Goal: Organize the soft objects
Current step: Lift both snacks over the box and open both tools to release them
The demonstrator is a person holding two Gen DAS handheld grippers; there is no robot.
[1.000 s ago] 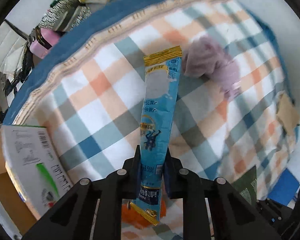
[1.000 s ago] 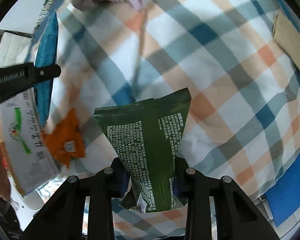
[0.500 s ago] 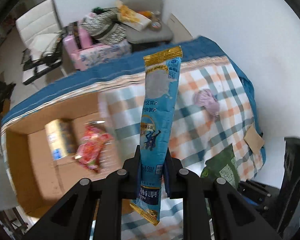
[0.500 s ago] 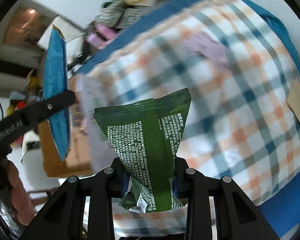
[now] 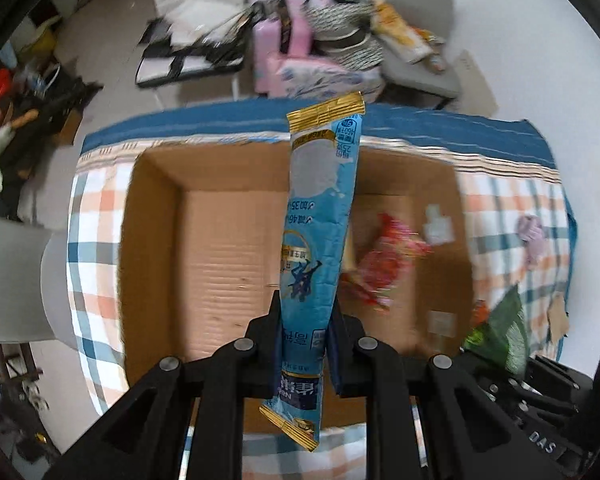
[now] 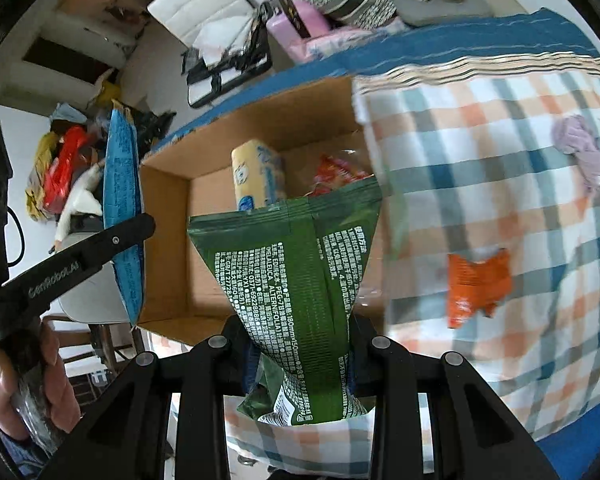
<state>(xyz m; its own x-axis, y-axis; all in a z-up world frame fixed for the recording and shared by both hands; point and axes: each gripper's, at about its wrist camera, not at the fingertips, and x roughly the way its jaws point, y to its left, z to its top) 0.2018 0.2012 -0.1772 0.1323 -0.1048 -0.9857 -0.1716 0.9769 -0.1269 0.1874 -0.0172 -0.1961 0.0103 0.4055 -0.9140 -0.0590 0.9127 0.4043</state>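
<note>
My left gripper (image 5: 302, 322) is shut on a long blue packet (image 5: 320, 232) and holds it upright above the open cardboard box (image 5: 228, 256). My right gripper (image 6: 300, 340) is shut on a green pouch (image 6: 296, 276) and holds it near the box (image 6: 172, 264). The left gripper with its blue packet (image 6: 122, 216) shows at the left of the right wrist view. The green pouch (image 5: 500, 330) shows at the right of the left wrist view. A red snack bag (image 5: 388, 264) and a yellow pack (image 6: 256, 176) lie in the box.
The box sits on a checked cloth (image 6: 500, 152) with a blue border. An orange packet (image 6: 478, 280) and a purple cloth (image 6: 580, 152) lie on the checked cloth. Chairs piled with bags (image 5: 332, 52) stand beyond the far edge.
Both grippers have risen and swung left, from low over the checked cloth to above the cardboard box. Each still holds its packet.
</note>
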